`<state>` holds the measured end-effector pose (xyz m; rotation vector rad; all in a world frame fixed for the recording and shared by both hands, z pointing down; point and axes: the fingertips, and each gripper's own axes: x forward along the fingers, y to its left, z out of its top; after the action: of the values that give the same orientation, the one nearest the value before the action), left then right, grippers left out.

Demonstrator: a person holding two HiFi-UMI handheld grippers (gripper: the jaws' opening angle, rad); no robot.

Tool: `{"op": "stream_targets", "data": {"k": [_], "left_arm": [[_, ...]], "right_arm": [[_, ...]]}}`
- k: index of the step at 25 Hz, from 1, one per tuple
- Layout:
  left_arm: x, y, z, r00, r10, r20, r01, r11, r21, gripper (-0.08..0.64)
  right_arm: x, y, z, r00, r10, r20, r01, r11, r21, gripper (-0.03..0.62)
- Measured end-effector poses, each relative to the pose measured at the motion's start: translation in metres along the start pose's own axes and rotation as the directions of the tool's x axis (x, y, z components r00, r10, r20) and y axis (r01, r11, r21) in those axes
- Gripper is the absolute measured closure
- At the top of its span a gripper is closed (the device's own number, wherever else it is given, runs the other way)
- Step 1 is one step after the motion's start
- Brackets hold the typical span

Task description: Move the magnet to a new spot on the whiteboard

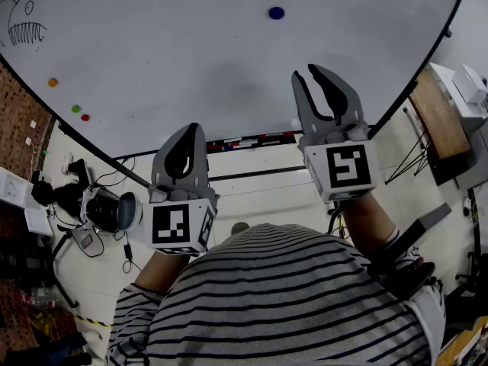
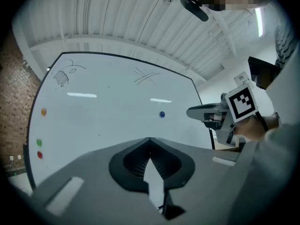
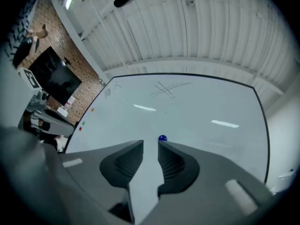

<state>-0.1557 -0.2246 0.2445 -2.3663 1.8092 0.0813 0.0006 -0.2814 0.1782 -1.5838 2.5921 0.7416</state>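
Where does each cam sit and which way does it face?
Head view: on the head, looking down at the whiteboard; shows left gripper, right gripper, shirt.
Left gripper view: on the left gripper, facing the whiteboard along shut fingers; right gripper at right.
Right gripper view: on the right gripper, facing the magnet past parted fingers.
Shared: all show whiteboard and magnet.

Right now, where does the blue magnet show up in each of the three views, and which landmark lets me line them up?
Head view: blue magnet near the top, right of centre, on the whiteboard.
Left gripper view: blue magnet just right of centre, above the closed jaws.
Right gripper view: blue magnet just beyond the tips of the open jaws.
Shared landmark: orange magnet at the board's left edge.
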Motion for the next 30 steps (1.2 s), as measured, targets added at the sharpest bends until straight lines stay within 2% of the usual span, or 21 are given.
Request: {"op": "stream_targets", "data": {"k": [3,7,12,18,21,22,28,30], "left_arm": [[0.018,0.023,0.002,1.0,-0.001,0.004,0.001,1.0,-0.027,0.543],[0.042,0.057,0.001,1.0,0.008,0.023,-0.008,1.0,-0.021,0.543],[0.06,0.082,-0.011,1.0,0.012,0.023,-0.011,0.999,-0.034,0.543],[0.07,0.095,-0.017,1.0,0.016,0.016,-0.015,0.999,-0.045,0.543],[0.07,0.096,-0.019,1.0,0.021,0.001,-0.021,0.998,-0.055,0.543],[0.07,0.096,-0.021,1.0,0.023,-0.003,-0.023,0.998,-0.056,0.543],[0.06,0.087,-0.022,0.999,0.034,-0.01,-0.035,0.997,-0.069,0.543],[0.055,0.086,-0.023,0.999,0.041,-0.016,-0.042,0.997,-0.07,0.544]], "right_arm": [[0.045,-0.004,-0.004,1.0,-0.02,-0.007,0.019,1.0,-0.01,0.48],[0.095,-0.016,-0.012,0.995,-0.096,-0.015,0.094,0.991,-0.093,0.44],[0.129,-0.029,-0.017,0.985,-0.17,-0.027,0.166,0.98,-0.112,0.437],[0.142,-0.034,-0.031,0.985,-0.17,-0.036,0.168,0.984,-0.056,0.443],[0.143,-0.034,-0.026,0.984,-0.179,-0.019,0.178,0.982,-0.059,0.443],[0.142,-0.035,-0.028,0.983,-0.183,-0.022,0.181,0.982,-0.063,0.468],[0.137,-0.037,-0.032,0.982,-0.185,-0.031,0.183,0.981,-0.057,0.469],[0.131,-0.035,-0.023,0.983,-0.182,-0.003,0.182,0.982,-0.054,0.469]]}}
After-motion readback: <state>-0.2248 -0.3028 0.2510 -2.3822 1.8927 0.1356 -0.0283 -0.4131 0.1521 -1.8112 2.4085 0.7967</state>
